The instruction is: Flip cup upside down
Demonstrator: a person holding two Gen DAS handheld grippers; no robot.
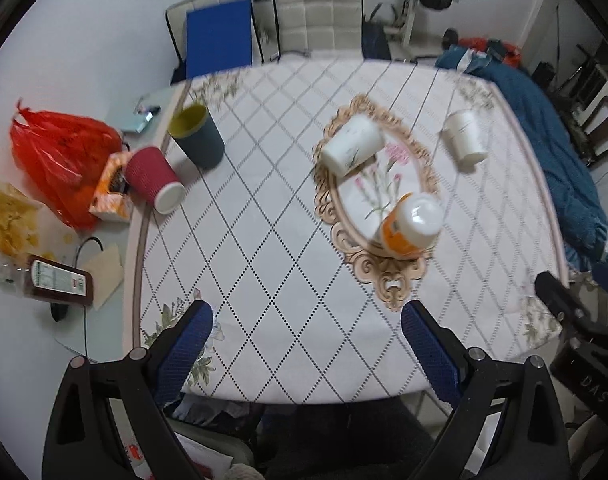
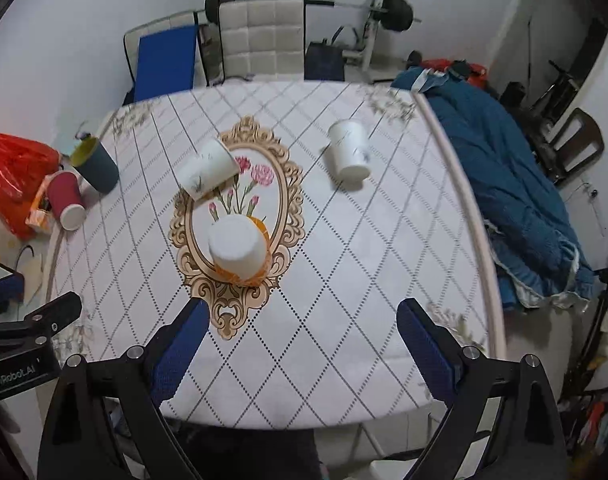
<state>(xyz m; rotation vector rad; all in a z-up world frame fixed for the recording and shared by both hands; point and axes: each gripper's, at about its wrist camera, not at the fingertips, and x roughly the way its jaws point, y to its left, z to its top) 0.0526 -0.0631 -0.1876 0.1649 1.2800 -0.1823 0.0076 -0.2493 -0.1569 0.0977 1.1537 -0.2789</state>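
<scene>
Right wrist view: orange cup [image 2: 240,250] stands inverted just beyond parted fingers [image 2: 184,344].

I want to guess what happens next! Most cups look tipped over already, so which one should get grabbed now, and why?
Probably the left gripper should reach toward the dark cup at the table's far left. It alone stands mouth up, yellow inside showing, while the red cup, two white cups and orange cup show their bottoms. Both grippers are open and empty.

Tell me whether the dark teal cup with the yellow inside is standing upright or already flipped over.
Upright. The dark teal cup stands with its mouth facing up, showing the yellow inside; the red cup beside it shows its white base instead.
</scene>
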